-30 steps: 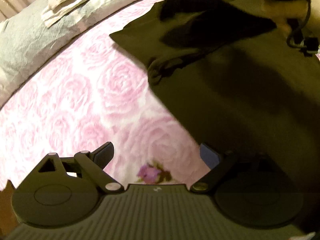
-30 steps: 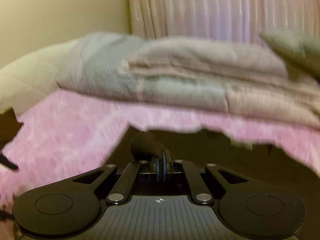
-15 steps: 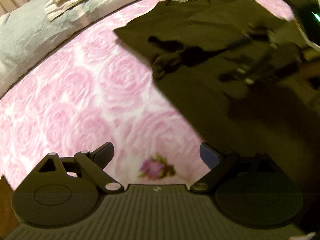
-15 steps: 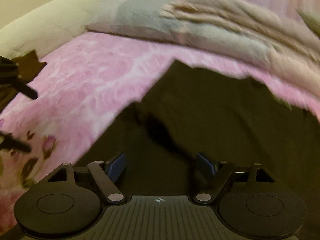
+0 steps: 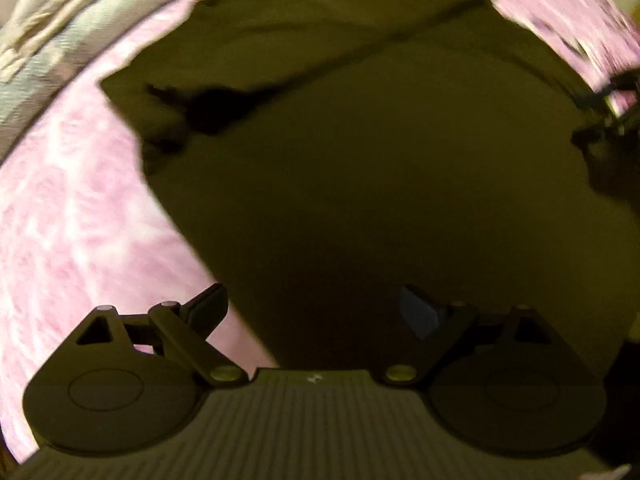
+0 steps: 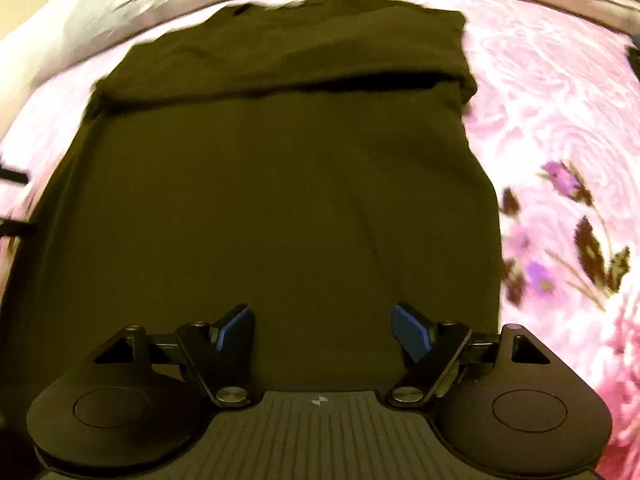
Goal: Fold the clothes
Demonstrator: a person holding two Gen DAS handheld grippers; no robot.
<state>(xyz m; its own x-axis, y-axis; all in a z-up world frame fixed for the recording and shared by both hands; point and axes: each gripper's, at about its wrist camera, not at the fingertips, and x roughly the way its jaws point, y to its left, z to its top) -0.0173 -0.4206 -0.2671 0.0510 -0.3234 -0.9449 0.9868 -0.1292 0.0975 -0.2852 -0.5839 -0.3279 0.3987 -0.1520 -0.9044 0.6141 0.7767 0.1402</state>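
Observation:
A dark olive garment (image 6: 280, 184) lies flat on a pink rose-patterned bedspread (image 6: 540, 92), its far part folded over in a band across the top. It also fills the left wrist view (image 5: 360, 180). My right gripper (image 6: 323, 322) is open and empty, just above the garment's near part. My left gripper (image 5: 312, 306) is open and empty over the garment's left edge, its left finger above the pink bedspread (image 5: 72, 220). The right gripper's body (image 5: 608, 132) shows blurred at the right edge of the left wrist view.
Folded grey and beige bedding (image 5: 52, 40) lies along the far side of the bed; it also shows in the right wrist view (image 6: 120, 4). A purple flower print (image 6: 568, 220) marks the bedspread right of the garment.
My right gripper opened, let go of the dark fabric and pulled back toward the garment's near end. My left gripper moved right, from over the pink bedspread to over the garment.

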